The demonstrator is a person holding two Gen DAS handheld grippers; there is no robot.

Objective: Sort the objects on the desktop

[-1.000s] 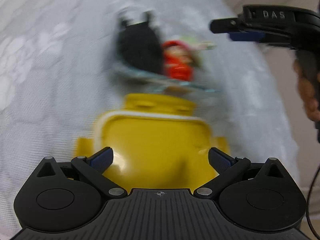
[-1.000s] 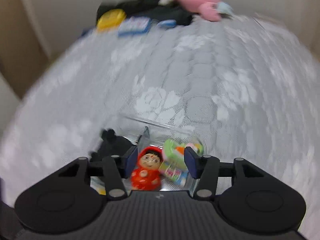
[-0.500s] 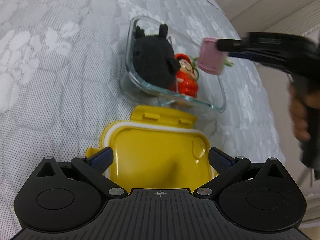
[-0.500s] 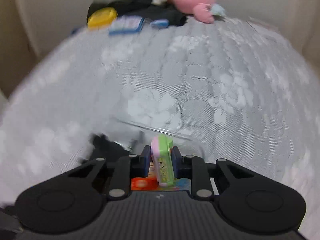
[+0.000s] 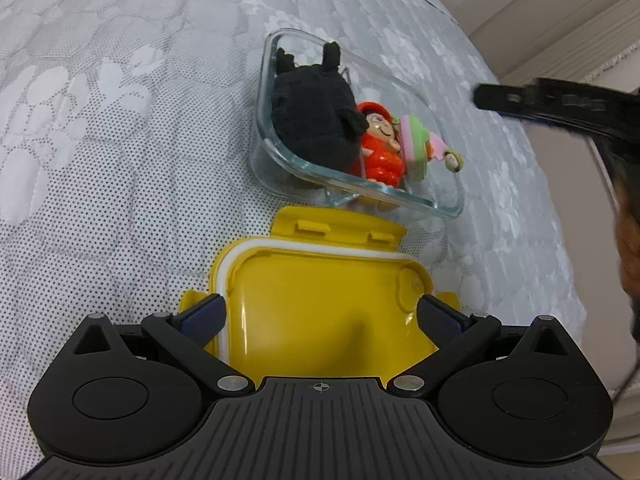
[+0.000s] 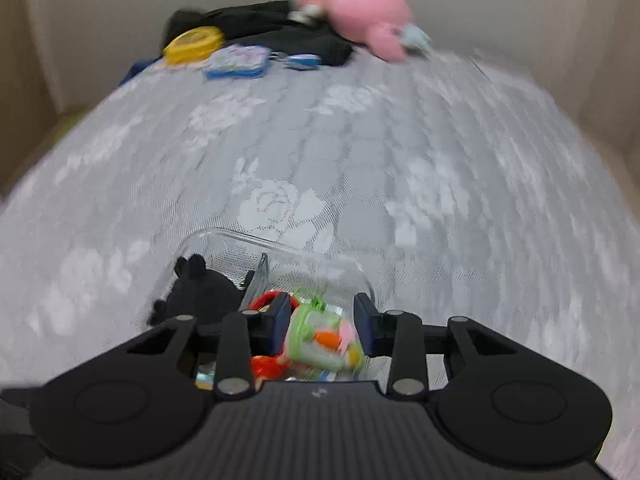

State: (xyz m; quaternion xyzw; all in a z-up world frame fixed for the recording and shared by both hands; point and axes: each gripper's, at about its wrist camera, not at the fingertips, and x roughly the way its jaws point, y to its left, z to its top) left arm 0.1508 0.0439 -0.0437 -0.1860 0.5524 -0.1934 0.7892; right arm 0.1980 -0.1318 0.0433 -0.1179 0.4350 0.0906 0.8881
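A clear glass container point(image 5: 440, 204) lies on the white lace cover. In it are a black plush point(image 5: 312, 120), a red doll point(image 5: 380, 152) and a pink-and-green toy point(image 5: 416, 140). My left gripper point(image 5: 320, 314) hovers just in front of the container, shut on a yellow lid point(image 5: 320, 280) by its two sides. My right gripper point(image 6: 322, 320) hangs over the container with its jaws opening. The pink-and-green toy point(image 6: 320, 340) lies below and between its pads, and they do not touch it. In the left wrist view the right gripper point(image 5: 520, 100) shows side-on, beyond the container's right end.
At the far edge of the cover lie a pink plush point(image 6: 360, 12), a round yellow tin point(image 6: 194, 42), a blue pouch point(image 6: 236, 60) and black cloth point(image 6: 280, 32). A person's hand point(image 5: 628, 248) is at the right edge. Walls close in the far side.
Half a second ago my right gripper held the pink-and-green toy above the container; now its jaws have parted and the toy lies inside beside the red doll. The left gripper and lid stayed put.
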